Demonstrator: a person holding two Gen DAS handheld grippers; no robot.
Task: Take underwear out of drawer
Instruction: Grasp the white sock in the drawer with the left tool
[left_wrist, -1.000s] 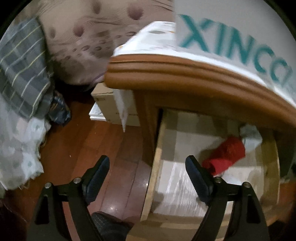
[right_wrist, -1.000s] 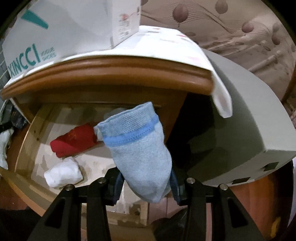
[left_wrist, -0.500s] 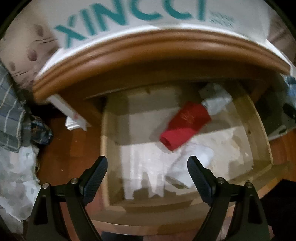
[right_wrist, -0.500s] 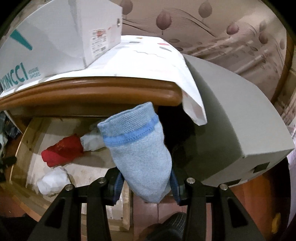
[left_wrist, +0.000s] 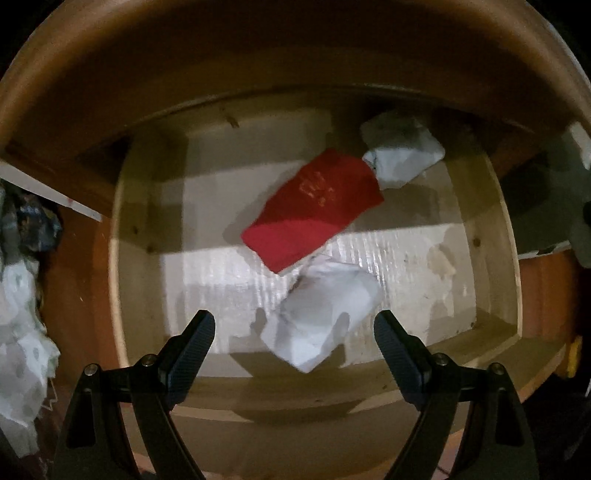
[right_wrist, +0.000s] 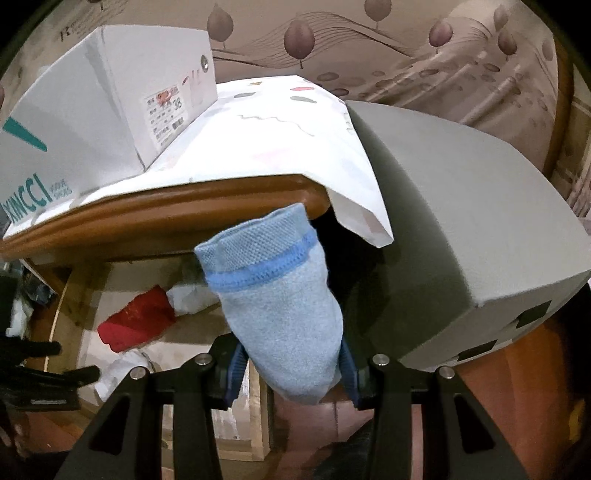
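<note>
The left claw (left_wrist: 294, 334) hangs spread wide over the open drawer (left_wrist: 498, 236), walls well clear; a white bundle (left_wrist: 321, 314) lies between its fingers, red underwear (left_wrist: 314, 210) just beyond. The right claw (right_wrist: 291, 365) grips blue underwear (right_wrist: 280, 306) outside.

White shoebox (right_wrist: 107, 122) atop patterned cloth (right_wrist: 280, 133)

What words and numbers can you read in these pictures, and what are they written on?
"XINCCI": teal letters on the white shoe box, first letter cut off.
"38": on the box's end sticker.
Small teal words beside the brand: too blurred.
Other sticker print: too small.
Red underwear mark: unreadable.
</note>
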